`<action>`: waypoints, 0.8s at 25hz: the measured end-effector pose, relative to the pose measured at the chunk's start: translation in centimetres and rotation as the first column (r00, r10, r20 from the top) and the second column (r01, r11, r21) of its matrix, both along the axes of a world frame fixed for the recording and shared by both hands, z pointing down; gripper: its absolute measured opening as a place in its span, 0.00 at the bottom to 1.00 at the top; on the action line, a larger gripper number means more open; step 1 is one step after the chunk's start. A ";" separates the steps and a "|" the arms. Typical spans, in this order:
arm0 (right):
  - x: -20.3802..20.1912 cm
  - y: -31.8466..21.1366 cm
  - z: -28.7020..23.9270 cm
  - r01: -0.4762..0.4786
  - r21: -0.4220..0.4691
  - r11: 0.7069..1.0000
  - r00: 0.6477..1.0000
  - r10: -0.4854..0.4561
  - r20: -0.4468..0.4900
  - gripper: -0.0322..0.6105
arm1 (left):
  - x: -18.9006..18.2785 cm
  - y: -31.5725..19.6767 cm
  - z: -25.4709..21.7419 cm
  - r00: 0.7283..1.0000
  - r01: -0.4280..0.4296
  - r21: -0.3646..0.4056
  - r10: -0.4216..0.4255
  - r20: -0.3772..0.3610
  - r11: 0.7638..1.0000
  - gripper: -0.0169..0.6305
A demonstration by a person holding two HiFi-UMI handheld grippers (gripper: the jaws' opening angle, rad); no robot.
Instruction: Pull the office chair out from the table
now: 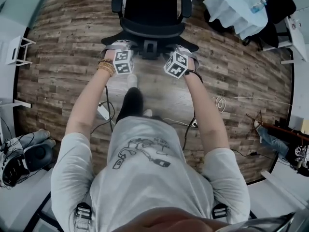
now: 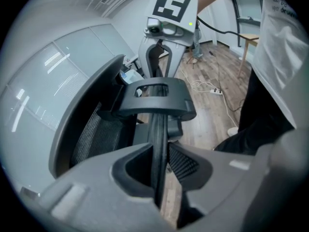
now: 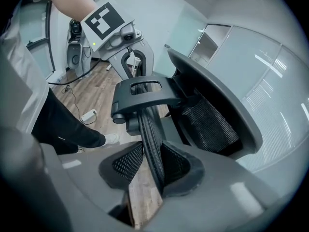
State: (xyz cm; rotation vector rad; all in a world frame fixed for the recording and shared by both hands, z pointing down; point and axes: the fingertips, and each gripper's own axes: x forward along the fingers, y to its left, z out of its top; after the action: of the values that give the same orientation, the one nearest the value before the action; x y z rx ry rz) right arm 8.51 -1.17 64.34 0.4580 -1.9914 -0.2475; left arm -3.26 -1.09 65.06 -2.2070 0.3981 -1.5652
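The black office chair (image 1: 149,13) stands on the wood floor in front of me, its back toward me. My left gripper (image 1: 119,46) and right gripper (image 1: 182,50) sit side by side on the top edge of the backrest. In the left gripper view the left gripper (image 2: 159,173) is shut on the thin black backrest edge (image 2: 158,129), which runs up to a black bracket (image 2: 154,98). The right gripper (image 3: 152,170) pinches the same backrest edge (image 3: 147,124) between its mesh-lined pads. Each gripper view shows the other gripper across the chair.
A round table (image 1: 236,8) with a pale cloth and a bottle (image 1: 258,5) stands at the upper right, beside the chair. Cables and a power strip (image 1: 103,111) lie on the floor by my feet. White furniture (image 1: 17,50) is at the left, bags (image 1: 24,158) at the lower left.
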 end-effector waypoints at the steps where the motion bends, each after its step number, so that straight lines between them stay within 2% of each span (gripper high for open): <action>1: -0.2 0.7 0.0 0.005 0.000 1.000 1.000 -0.005 -0.002 0.24 | -0.2 0.7 0.0 1.000 0.004 -0.006 -0.004 -0.004 1.000 0.17; 7: -0.8 4.0 -0.5 0.010 0.010 1.000 1.000 -0.010 -0.005 0.24 | -0.6 4.0 -0.5 1.000 0.002 -0.045 -0.002 -0.007 0.999 0.17; 20: -2.2 11.2 -0.5 0.006 0.046 0.999 1.000 -0.006 -0.010 0.23 | -2.1 10.5 0.0 0.999 -0.031 -0.039 0.031 -0.009 0.999 0.17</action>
State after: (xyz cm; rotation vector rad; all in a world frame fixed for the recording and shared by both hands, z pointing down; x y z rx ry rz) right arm 6.30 9.99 63.80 0.4795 -1.9811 -0.2992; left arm -5.36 9.40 65.04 -2.2385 0.3373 -1.5610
